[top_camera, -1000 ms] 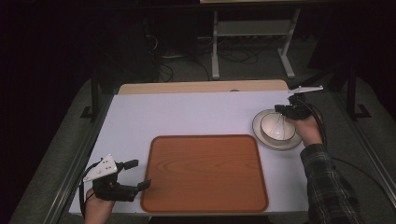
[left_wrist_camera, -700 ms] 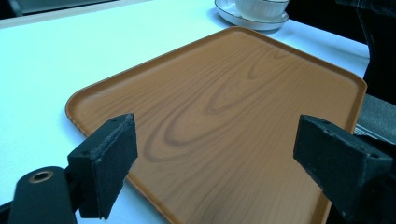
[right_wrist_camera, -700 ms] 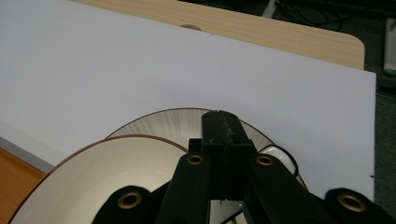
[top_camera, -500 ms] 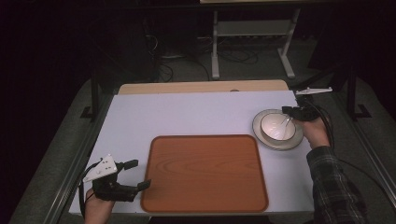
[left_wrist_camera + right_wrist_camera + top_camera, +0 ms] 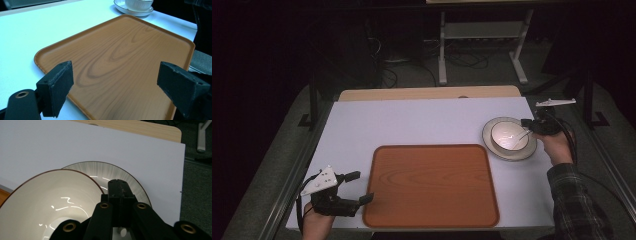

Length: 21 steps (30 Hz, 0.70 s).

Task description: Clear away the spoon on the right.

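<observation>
Right tongs [image 5: 527,131] pinch bowl [image 5: 508,137] rim, above plate [image 5: 492,145].

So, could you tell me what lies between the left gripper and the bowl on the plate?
The brown tray lies between them. In the high view, the left gripper sits at its left edge, and the bowl stands on its plate beyond the far right corner.

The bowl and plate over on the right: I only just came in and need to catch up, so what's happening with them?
A person works at the white table with a gripper in each hand. The right gripper is shut on the rim of the white bowl, which sits over the grey plate near the table's right edge; whether it rests on the plate or is lifted is hard to tell. The left gripper waits open beside the near-left corner of the wooden tray, which has nothing on it yet.
</observation>
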Motion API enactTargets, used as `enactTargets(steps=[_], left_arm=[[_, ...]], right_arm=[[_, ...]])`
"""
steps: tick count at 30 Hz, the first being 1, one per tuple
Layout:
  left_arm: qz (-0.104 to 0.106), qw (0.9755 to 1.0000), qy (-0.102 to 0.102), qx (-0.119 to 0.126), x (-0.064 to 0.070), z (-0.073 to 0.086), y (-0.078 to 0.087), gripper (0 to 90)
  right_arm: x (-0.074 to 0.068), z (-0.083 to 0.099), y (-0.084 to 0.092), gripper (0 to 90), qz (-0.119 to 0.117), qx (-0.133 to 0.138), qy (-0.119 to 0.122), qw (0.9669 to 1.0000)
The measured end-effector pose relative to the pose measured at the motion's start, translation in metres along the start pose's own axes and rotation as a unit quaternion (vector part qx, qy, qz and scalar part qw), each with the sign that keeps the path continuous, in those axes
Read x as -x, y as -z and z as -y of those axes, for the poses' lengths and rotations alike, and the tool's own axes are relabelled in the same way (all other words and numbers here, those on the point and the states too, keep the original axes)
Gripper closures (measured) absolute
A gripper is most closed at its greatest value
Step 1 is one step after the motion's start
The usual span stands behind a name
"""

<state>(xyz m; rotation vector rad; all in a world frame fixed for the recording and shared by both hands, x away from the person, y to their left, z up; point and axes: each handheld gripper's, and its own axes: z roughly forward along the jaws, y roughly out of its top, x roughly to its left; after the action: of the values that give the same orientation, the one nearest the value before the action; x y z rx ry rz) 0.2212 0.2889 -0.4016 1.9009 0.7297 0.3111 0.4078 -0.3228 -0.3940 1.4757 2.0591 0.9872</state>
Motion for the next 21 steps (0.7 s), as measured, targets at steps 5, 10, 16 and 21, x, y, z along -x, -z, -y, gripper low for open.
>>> enactTargets(steps=[5,10,16,21], left_arm=[[0.002,1.0,-0.001,-0.001,0.0,0.0,-0.001,13.3],[0.002,1.0,-0.001,-0.001,0.0,0.0,-0.001,13.3],[0.002,1.0,-0.001,-0.002,0.0,0.0,-0.001,13.3],[0.001,1.0,0.0,-0.002,0.0,0.0,0.0,13.3]], right_arm=[[0.002,0.008,0.006,89.7,0.004,-0.001,-0.005,1.0],[0.003,0.016,0.011,89.7,0.005,-0.001,-0.008,1.0],[0.003,0.024,0.02,89.6,0.005,0.007,-0.012,0.9999],[0.002,0.023,0.035,67.9,0.019,0.038,-0.033,0.9985]])
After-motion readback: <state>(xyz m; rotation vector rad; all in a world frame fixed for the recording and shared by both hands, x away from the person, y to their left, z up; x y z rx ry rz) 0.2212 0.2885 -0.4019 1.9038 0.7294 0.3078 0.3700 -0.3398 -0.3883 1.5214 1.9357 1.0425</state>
